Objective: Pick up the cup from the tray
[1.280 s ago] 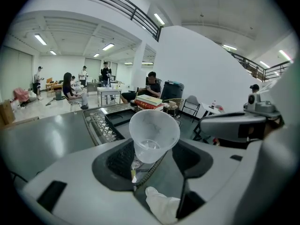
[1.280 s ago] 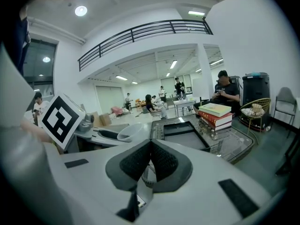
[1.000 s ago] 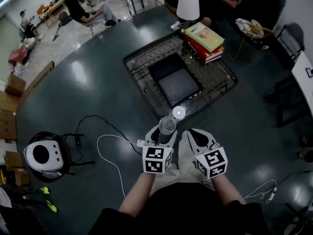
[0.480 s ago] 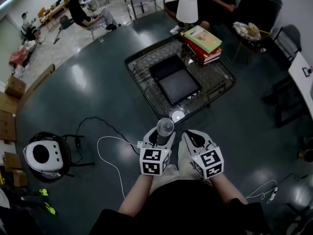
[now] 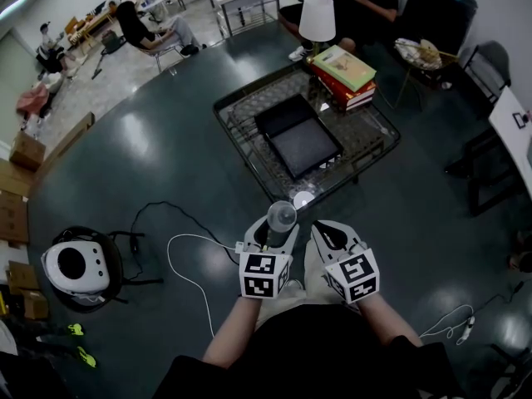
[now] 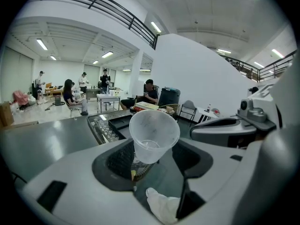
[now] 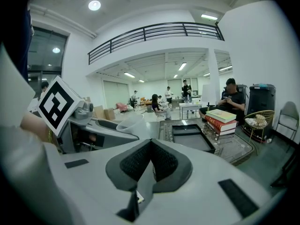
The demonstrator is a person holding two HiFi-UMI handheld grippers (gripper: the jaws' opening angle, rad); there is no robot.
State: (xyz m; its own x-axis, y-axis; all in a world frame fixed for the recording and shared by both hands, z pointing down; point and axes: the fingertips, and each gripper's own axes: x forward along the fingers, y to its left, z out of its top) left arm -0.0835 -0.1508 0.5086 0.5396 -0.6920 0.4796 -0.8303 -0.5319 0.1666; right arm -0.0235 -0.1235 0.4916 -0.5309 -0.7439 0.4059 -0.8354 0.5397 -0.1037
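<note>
At the person's lap, nearest the head camera: left gripper, jaws spread wide and clamped on a clear plastic cup, mouth up, empty, held above the dark floor just short of the tabletop's near edge and well clear of the tray. Just beside it: right gripper, jaws brought together, nothing between them. On the floor to the left: one white cable, looped; one black cable; one white rounded device on a black base. Ahead: low glass tabletop in a dark frame, carrying one small round pale item at its near edge, kind not discernible; one black tray at centre, bare; one stack of books at the far right corner, green cover uppermost. Beyond the books: one lamp with white shade. Farthest: seated persons at desks and chairs.
</note>
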